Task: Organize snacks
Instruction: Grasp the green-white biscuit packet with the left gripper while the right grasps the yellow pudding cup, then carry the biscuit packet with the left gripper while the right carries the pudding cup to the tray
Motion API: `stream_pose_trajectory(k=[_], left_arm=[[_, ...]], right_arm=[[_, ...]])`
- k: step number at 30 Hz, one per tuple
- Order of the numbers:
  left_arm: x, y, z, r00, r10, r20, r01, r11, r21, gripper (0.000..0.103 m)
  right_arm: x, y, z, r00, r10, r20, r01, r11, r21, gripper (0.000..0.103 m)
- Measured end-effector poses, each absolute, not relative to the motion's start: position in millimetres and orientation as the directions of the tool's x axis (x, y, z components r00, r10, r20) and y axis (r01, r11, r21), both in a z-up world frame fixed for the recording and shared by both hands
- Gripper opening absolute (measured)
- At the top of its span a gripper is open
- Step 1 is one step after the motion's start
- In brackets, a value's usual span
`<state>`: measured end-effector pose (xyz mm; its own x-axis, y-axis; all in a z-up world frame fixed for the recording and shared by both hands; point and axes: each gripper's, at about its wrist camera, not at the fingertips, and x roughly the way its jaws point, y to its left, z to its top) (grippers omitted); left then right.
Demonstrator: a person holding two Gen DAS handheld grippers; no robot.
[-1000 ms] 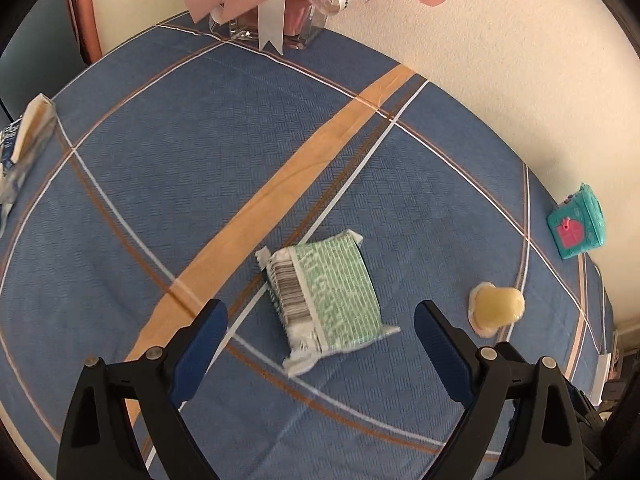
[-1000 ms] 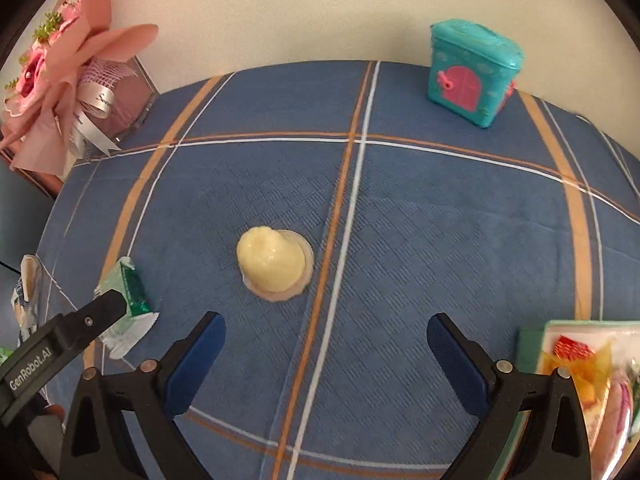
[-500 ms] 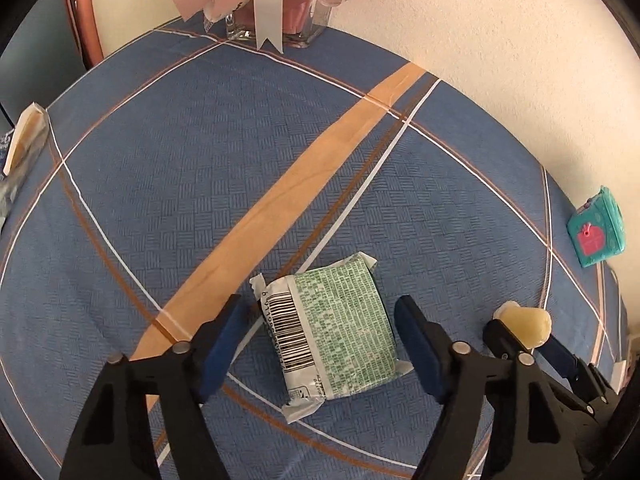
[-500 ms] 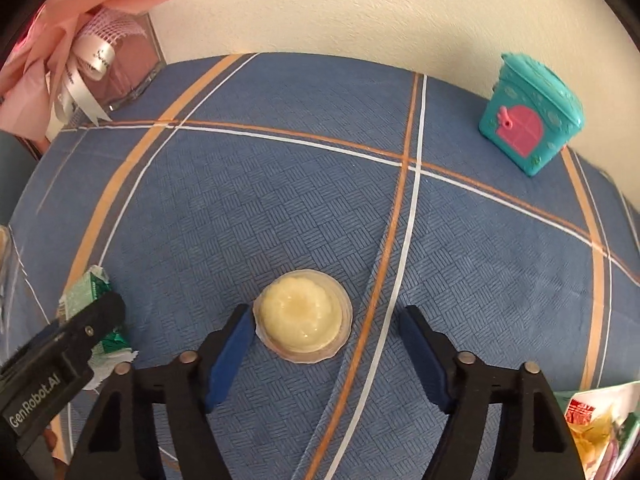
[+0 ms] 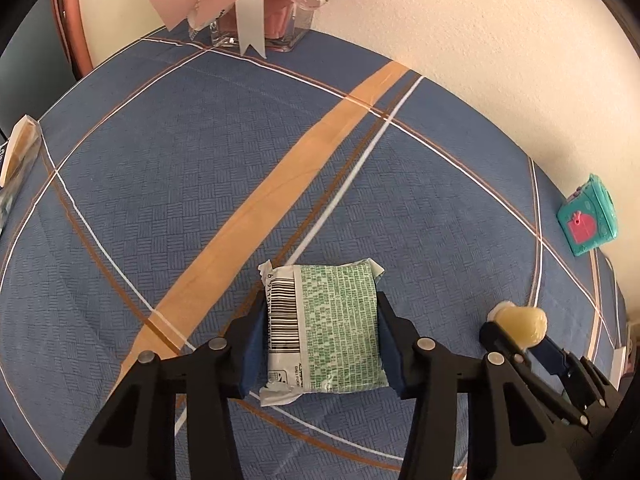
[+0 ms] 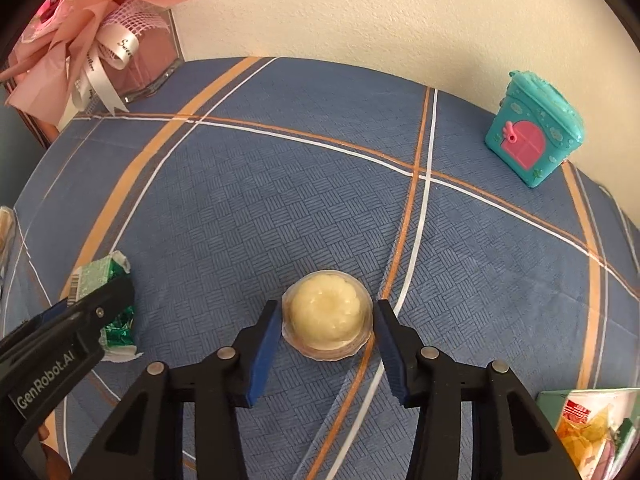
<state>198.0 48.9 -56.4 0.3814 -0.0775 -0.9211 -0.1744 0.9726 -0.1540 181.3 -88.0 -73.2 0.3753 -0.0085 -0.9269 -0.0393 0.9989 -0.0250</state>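
A green and white snack packet (image 5: 326, 326) with a barcode lies on the blue plaid tablecloth (image 5: 168, 184). My left gripper (image 5: 320, 350) has its jaws closed against both sides of the packet. A pale yellow jelly cup (image 6: 327, 314) sits on the cloth, and my right gripper (image 6: 326, 354) has its jaws closed against the cup's rim on both sides. The cup also shows in the left wrist view (image 5: 522, 322), and the packet shows in the right wrist view (image 6: 106, 298) behind the left gripper's finger.
A glass vase with pink paper flowers and white ribbon (image 6: 100, 36) stands at the back left by the wall. A teal toy house with a pink door (image 6: 534, 138) stands at the back right. A tray with snack bags (image 6: 592, 428) lies at the lower right. A wrapped snack (image 5: 18, 152) lies at the left edge.
Both grippers moved forward and down over their objects and closed: the left on the green packet, the right on the jelly cup.
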Motion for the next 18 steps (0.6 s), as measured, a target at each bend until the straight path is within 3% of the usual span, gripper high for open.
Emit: stream_pose_trajectory(k=[18], left_arm=[[151,16,-5,0.387,-0.125,-0.914,-0.091,0.981,-0.173,0.051]], right_arm=[[93,-124,-12,0.431,0.012,-0.902,0.037,0.999,0.031,0.049]])
